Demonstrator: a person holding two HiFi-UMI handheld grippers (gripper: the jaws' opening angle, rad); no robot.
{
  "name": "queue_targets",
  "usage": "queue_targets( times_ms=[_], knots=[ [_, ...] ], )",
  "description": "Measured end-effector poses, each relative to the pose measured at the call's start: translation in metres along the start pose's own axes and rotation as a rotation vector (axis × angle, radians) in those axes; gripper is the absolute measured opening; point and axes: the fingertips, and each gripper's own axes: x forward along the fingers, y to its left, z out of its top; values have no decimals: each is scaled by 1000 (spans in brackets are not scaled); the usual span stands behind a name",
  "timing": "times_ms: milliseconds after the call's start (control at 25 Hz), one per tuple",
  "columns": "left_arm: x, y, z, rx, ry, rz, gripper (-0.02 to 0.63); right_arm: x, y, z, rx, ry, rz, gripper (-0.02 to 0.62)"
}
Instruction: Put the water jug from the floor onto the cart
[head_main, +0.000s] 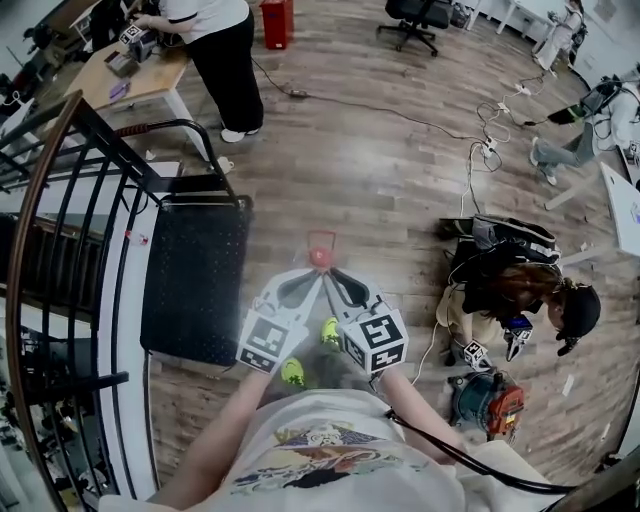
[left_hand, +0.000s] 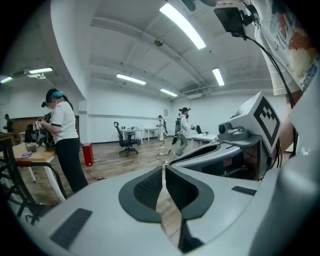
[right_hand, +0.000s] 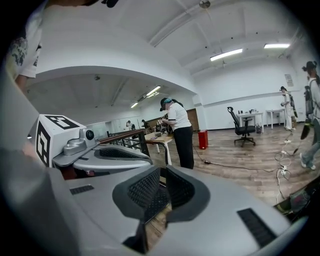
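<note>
Two grippers meet tip to tip low in the head view, the left gripper (head_main: 316, 276) and the right gripper (head_main: 330, 276), each with its jaws pressed together; their own views show nothing between the pads. Just past the tips, toward 12 o'clock, sits the red top of the water jug (head_main: 320, 254). Its clear body is only a haze under the grippers, and I cannot tell whether the tips pinch that red part. Wood-plank floor (head_main: 380, 180) runs through the whole room. The cart (head_main: 195, 270), a black flat deck with a tubular handle, stands at 9 o'clock, just beside the grippers, and beyond it a dark railing (head_main: 60, 200) with a wooden handrail edges the left side. Bare planks stretch widest from 12 to 2 o'clock, crossed by cables (head_main: 478, 135). A person (head_main: 225, 50) stands at a table (head_main: 140, 80) at 11 o'clock, near a red bin (head_main: 277, 20) and an office chair (head_main: 415, 18). Another person (head_main: 510, 280) crouches at 3 o'clock. The marker cubes (head_main: 378, 340) bear black-and-white squares, and the shirt (head_main: 320, 450) print is too blurred to read.
</note>
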Motion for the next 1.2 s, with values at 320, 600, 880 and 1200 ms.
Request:
queue_targets(
  times_ms=[320, 600, 880, 1200],
  knots=[
    [57, 25, -2, -11, 22, 36, 14, 34, -54, 0, -3, 27, 38, 32],
    [84, 50, -16, 4, 65, 71, 14, 65, -76, -8, -18, 50, 56, 32],
    [117, 55, -59, 7, 104, 47, 14, 82, -102, -48, 13, 69, 17, 32],
    [132, 72, -106, 15, 88, 38, 14, 114, -108, -89, 2, 66, -21, 32]
  ],
)
